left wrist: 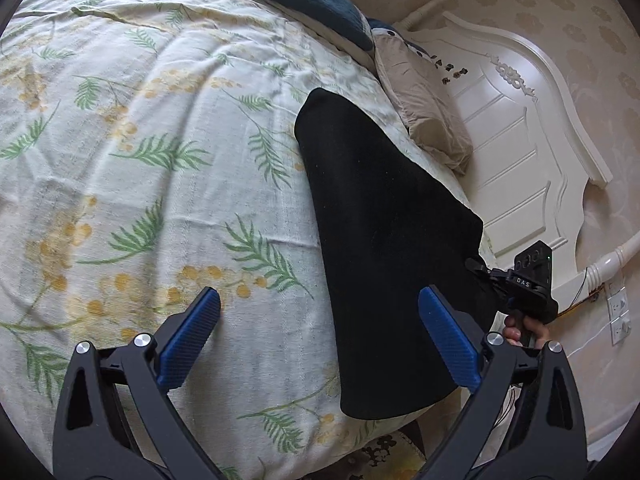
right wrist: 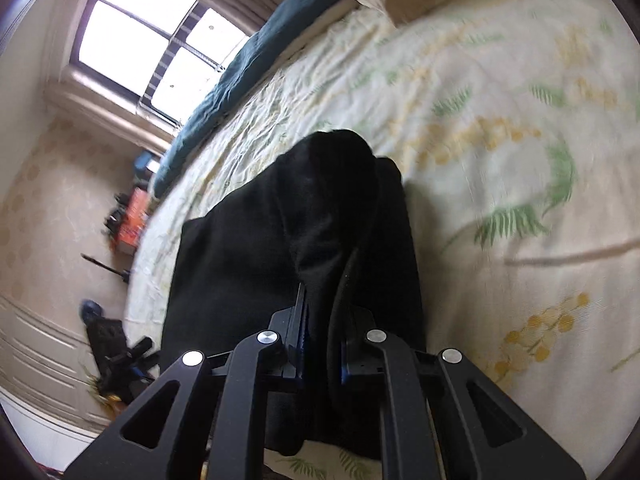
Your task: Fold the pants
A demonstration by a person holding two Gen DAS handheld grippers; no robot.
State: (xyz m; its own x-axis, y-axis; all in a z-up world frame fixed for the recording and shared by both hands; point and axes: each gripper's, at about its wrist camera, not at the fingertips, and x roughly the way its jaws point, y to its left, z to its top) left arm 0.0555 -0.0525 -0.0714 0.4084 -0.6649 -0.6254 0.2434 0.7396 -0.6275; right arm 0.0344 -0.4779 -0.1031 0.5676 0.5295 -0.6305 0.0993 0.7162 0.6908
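Between the right gripper's [right wrist: 320, 332] closed jaws sits black pants [right wrist: 288, 248] fabric; left gripper [left wrist: 320, 320] gapes empty.

White letters "DAS" stand on the right hand-held gripper [left wrist: 474, 265]

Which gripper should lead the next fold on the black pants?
Right. The right gripper is already shut on the black pants; the left gripper is open, holding nothing, above the bedsheet.
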